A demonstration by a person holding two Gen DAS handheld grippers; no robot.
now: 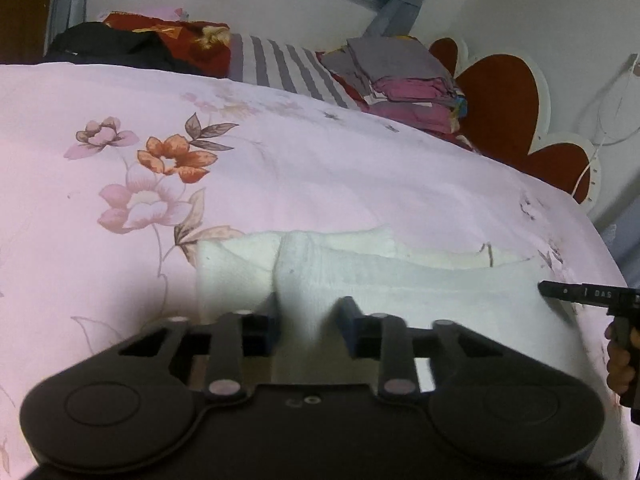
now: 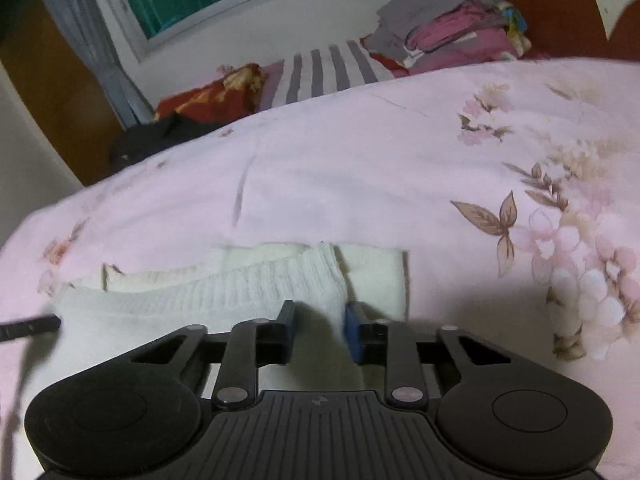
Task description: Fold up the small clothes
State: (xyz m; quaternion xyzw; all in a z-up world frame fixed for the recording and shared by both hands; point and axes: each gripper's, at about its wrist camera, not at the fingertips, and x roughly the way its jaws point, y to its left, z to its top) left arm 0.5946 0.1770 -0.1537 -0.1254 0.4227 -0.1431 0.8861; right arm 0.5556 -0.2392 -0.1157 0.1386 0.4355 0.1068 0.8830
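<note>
looking down both grippers, we are seeing a white ribbed garment [image 1: 360, 280] lying flat on the pink floral bedsheet [image 1: 280, 168], low in the centre of both views. in the left wrist view we are holding the left gripper [image 1: 310, 308] with its jaws parted around a raised fold of the white cloth; whether the pads are actually pinching it, we cannot tell. in the right wrist view the right gripper [image 2: 320, 312] is sitting the same way, jaws apart with a ridge of the garment [image 2: 224, 292] standing between them, and again we cannot tell if it is clamping. the right gripper's tip [image 1: 576, 293] is showing at the right edge of the left view. a stack of folded clothes [image 2: 452, 36] is resting in the upper right, beside a striped pillow [image 2: 324, 72].
</note>
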